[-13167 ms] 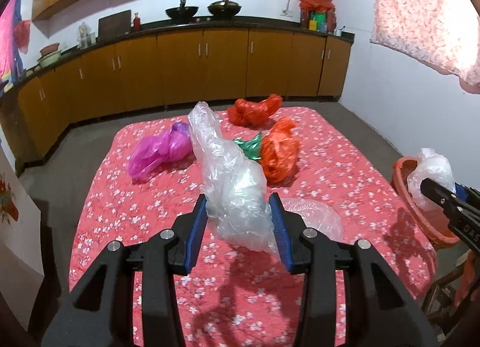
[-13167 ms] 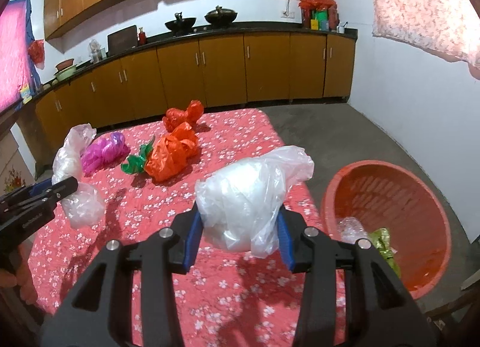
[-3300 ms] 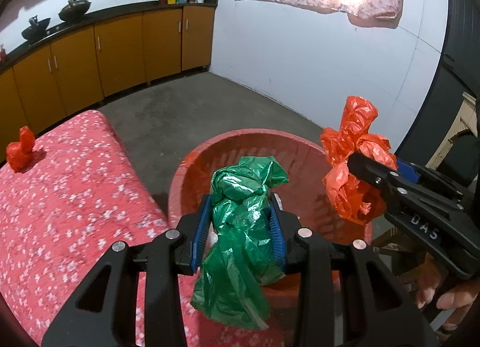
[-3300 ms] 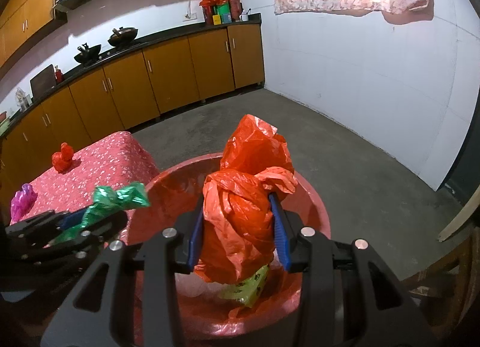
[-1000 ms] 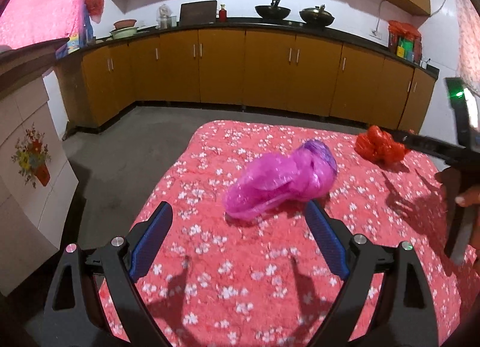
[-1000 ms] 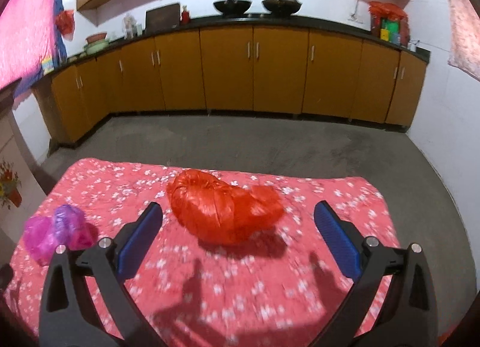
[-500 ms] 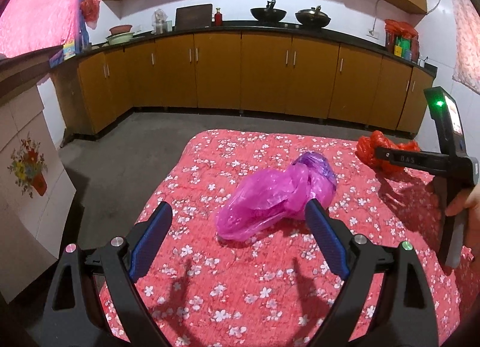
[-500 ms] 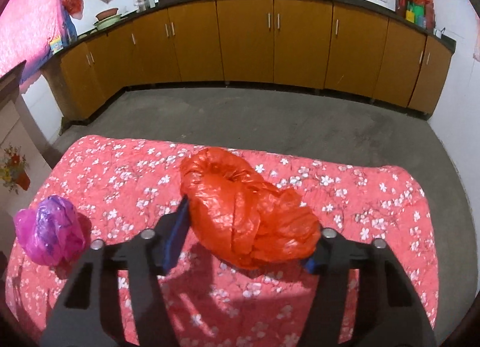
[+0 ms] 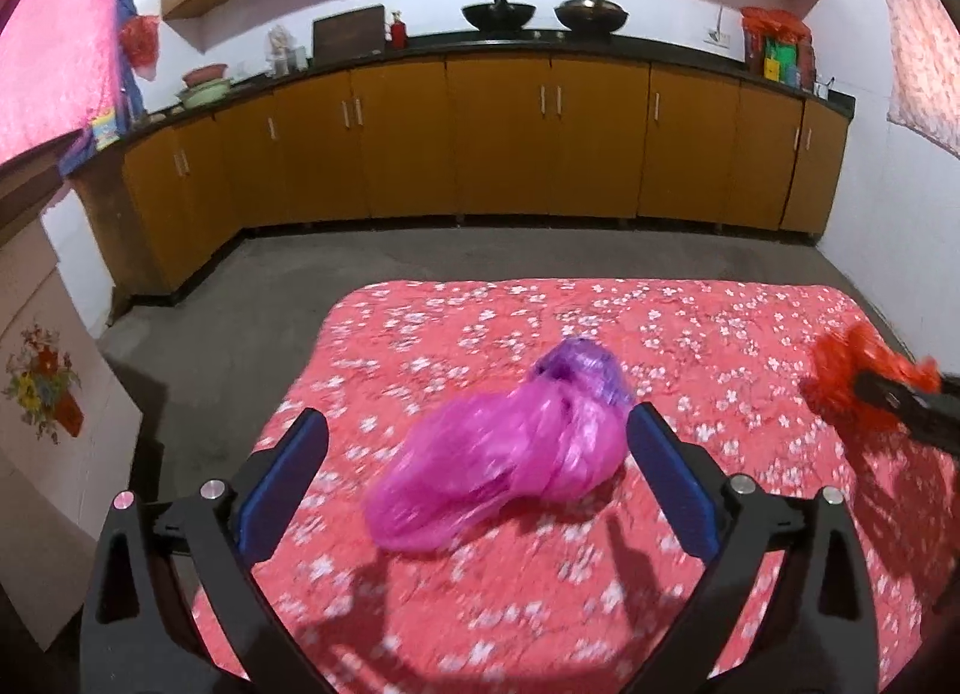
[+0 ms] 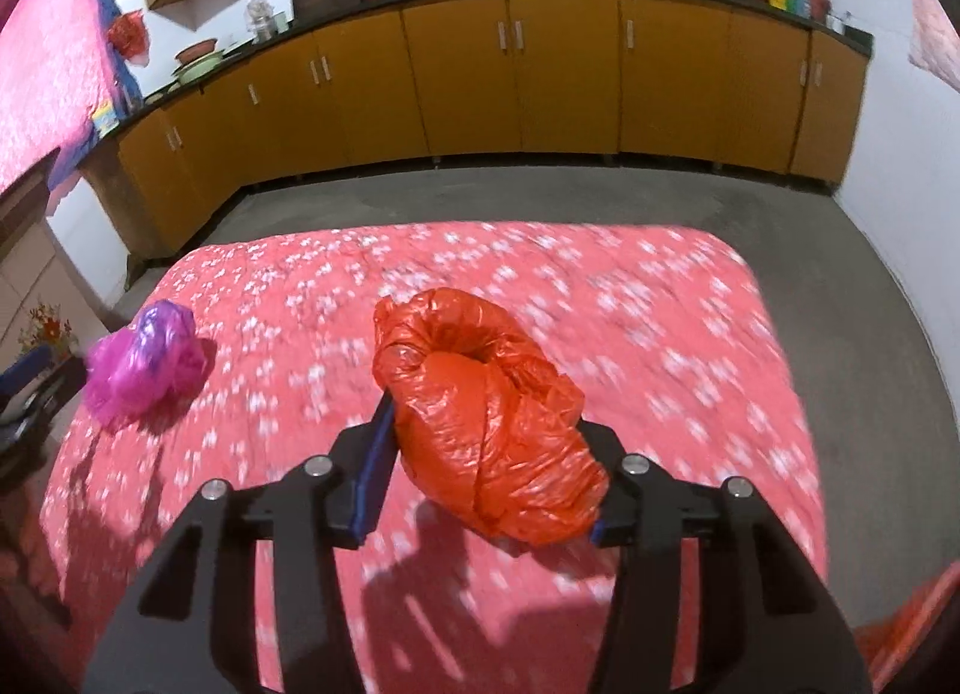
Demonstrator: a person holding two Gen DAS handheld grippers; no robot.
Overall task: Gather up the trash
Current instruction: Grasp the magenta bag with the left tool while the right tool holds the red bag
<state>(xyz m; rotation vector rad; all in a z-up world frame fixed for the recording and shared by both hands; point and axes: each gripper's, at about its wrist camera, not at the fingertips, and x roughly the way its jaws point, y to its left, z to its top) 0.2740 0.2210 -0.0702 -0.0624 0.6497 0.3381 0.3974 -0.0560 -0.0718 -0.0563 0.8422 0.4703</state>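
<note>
right tongs (image 10: 486,454) closing on red bag (image 10: 486,418), was wide second ago; left tongs (image 9: 474,472) opening, empty, astride pink bag (image 9: 510,454), frame centre; last two pickups underway

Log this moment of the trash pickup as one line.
left gripper: opening, astride pink bag, not gripping | right gripper: closing on orange bag | both over the floral cloth

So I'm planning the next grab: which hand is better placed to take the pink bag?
Left. The left gripper, jaws opening, straddles the pink bag; the right gripper is closing on the red bag.
</note>
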